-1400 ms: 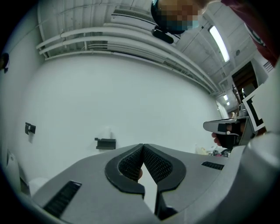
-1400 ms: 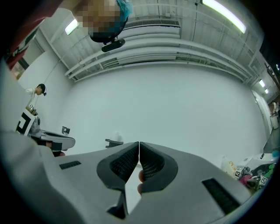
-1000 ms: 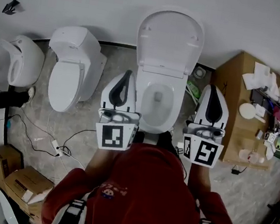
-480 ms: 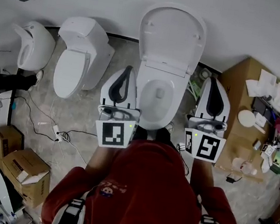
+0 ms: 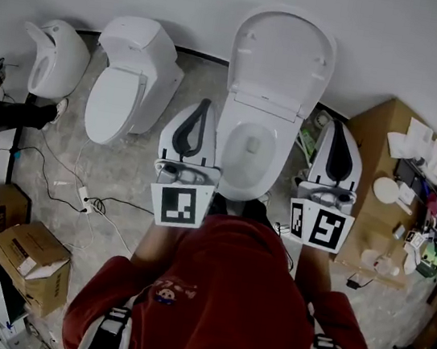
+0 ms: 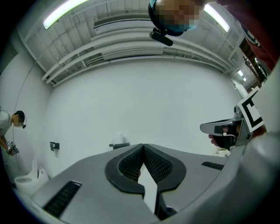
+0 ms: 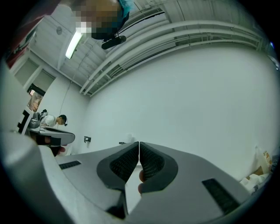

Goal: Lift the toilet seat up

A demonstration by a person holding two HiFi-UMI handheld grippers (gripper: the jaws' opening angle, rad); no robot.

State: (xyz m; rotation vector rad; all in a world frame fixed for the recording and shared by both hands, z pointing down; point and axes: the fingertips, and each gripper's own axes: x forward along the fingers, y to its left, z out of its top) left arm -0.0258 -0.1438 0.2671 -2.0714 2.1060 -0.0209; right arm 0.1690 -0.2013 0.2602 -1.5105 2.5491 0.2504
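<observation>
Below you, the toilet seat [image 5: 283, 53] stands upright against the wall, above the open bowl [image 5: 246, 153]. Your left gripper [image 5: 203, 106] and right gripper [image 5: 338, 126] sit either side of the bowl, both closed and empty. The lift looks done; next, simply back away.

The person's red shirt [image 5: 217, 291] hides the front rim of the toilet bowl [image 5: 240, 169], the clutter [image 5: 414, 170] on the table [image 5: 373, 144] is too small to name, and the picture's left edge cuts off someone's legs [image 5: 7, 115].
</observation>
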